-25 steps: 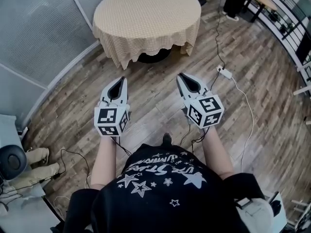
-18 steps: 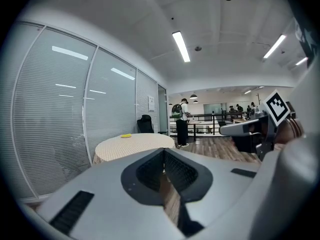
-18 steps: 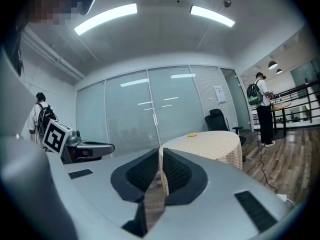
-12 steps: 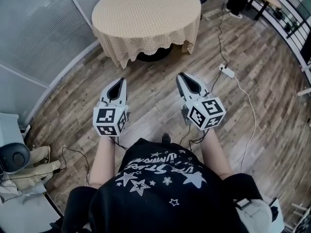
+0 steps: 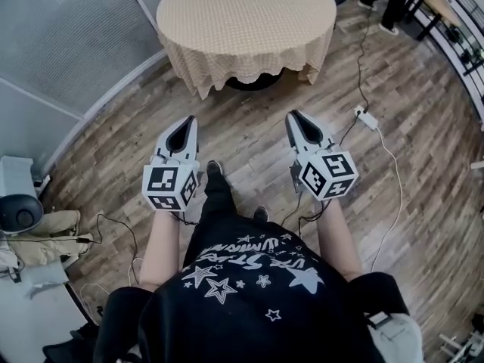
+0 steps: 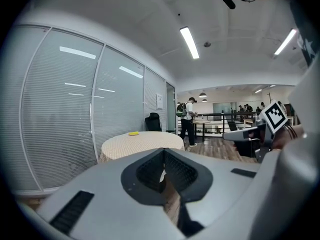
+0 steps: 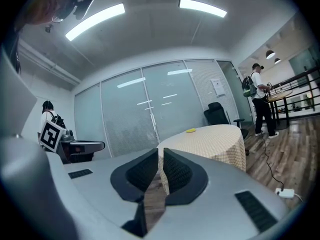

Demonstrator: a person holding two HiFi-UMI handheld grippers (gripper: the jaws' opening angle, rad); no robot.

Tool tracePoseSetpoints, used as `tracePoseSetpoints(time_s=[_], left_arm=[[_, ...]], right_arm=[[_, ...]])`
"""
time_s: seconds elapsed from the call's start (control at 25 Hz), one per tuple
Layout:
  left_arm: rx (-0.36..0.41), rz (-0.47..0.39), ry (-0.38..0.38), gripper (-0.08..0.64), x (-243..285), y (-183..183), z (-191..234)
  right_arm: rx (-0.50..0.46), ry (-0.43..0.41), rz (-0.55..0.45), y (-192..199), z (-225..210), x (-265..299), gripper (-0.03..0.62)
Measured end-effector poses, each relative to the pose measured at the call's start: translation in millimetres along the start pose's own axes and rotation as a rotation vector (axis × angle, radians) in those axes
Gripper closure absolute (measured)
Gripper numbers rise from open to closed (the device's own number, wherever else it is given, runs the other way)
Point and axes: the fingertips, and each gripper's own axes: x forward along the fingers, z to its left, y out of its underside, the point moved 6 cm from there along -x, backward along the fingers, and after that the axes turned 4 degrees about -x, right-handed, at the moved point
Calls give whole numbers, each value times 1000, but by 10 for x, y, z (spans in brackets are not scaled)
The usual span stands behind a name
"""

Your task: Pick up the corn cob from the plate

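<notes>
A small yellow thing (image 6: 133,133), too far off to make out as corn or plate, lies at the far side of a round table (image 5: 249,21) with a checked beige cloth. It shows again in the right gripper view (image 7: 190,130) and is cut off from the head view. My left gripper (image 5: 184,121) and right gripper (image 5: 293,115) are held side by side over the wooden floor, well short of the table. Both point at it, shut, with nothing between their jaws.
A frosted glass partition (image 5: 60,44) runs along the left. A white power strip (image 5: 366,116) with its cable lies on the floor to the right of the table. A person (image 7: 260,101) stands beyond the table by a railing, and an office chair (image 6: 152,121) stands behind it.
The table has come nearer and its far edge with the yellow thing has slid out of the head view. A leg has stepped forward between the grippers. Both stay shut.
</notes>
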Motion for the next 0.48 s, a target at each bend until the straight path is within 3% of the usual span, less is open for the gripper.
tracePoseSetpoints(time_s=[0.2, 0.48], left_arm=[[-25, -11, 27, 554, 357, 5, 352], [-39, -32, 91, 554, 1110, -167, 1043]], right_arm=[[-17, 41, 27, 10, -26, 371, 546], [-63, 116, 1, -340, -193, 1215, 546]])
